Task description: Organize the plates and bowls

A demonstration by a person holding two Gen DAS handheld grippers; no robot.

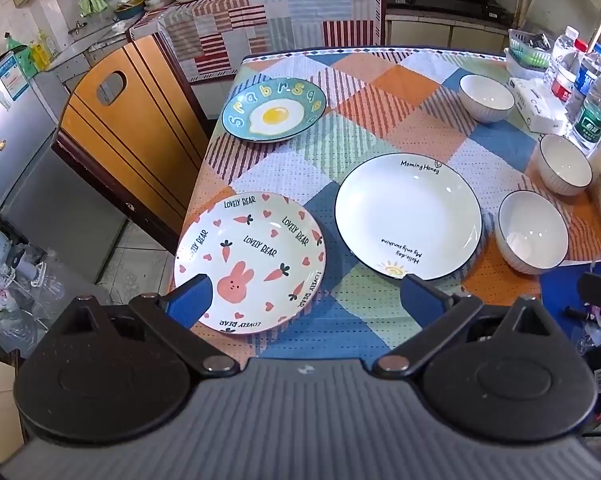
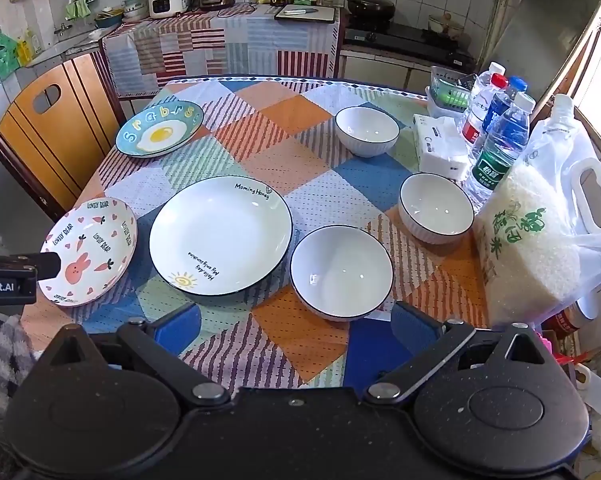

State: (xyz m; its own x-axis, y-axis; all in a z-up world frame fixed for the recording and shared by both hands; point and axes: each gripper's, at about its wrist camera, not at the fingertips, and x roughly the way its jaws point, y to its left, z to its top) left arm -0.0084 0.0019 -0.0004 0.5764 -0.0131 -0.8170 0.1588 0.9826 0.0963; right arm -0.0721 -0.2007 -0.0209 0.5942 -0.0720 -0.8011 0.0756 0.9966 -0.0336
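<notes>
Jaws apart on left gripper (image 1: 306,300) and right gripper (image 2: 296,326), both empty. Three plates: "LOVELY BEAR" plate (image 1: 250,262), "Morning Honey" plate (image 1: 408,216), egg plate (image 1: 274,109). Three white bowls (image 2: 341,272) right.

Teal plate (image 2: 159,129) printed with a fried egg; pink-bunny-and-carrot plate (image 2: 90,249); white, dark-rimmed plate (image 2: 220,236); three white bowls (image 2: 341,273); orange, blue and green patchwork tablecloth (image 2: 300,152).

the left gripper (image 1: 306,300) has 2 blue fingers (image 1: 190,300) on black link arms with silver pivot screws, 2 round black housings and a ribbed grey body. the right gripper (image 2: 296,326) matches, its black body dust-speckled.
</notes>
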